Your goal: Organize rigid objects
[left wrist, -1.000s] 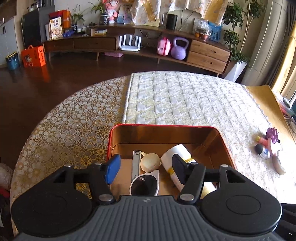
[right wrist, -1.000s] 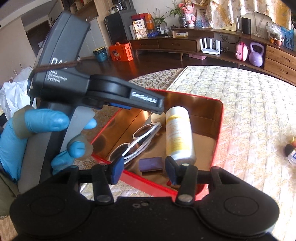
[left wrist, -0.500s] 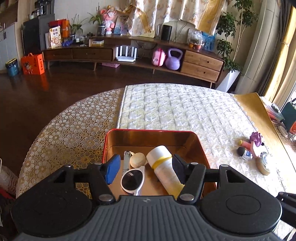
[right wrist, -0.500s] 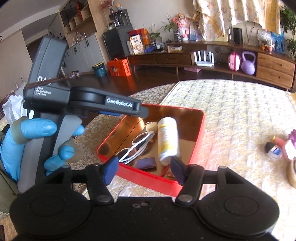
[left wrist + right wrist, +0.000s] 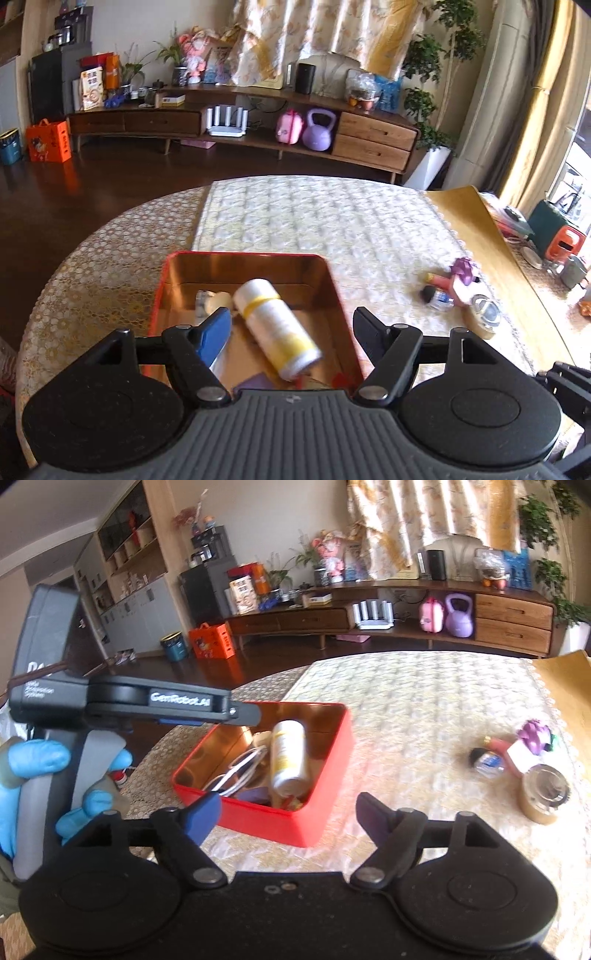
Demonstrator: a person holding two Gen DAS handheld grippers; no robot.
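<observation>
A red tin box with a copper inside sits on the table. In it lie a white and yellow bottle, white sunglasses, a small round cream object and a purple item. My left gripper is open and empty above the box's near side. My right gripper is open and empty, above the table in front of the box. Loose on the cloth to the right are a purple toy, a small dark-capped bottle and a tape roll.
The round table has a gold lace cloth and a quilted runner. A wooden board lies at the right edge with clutter beyond it. The left gripper's body, held by a blue-gloved hand, shows at left in the right wrist view.
Both grippers have pulled back and risen from the box, so it looks smaller and more of the table shows. Both stay open and empty.
</observation>
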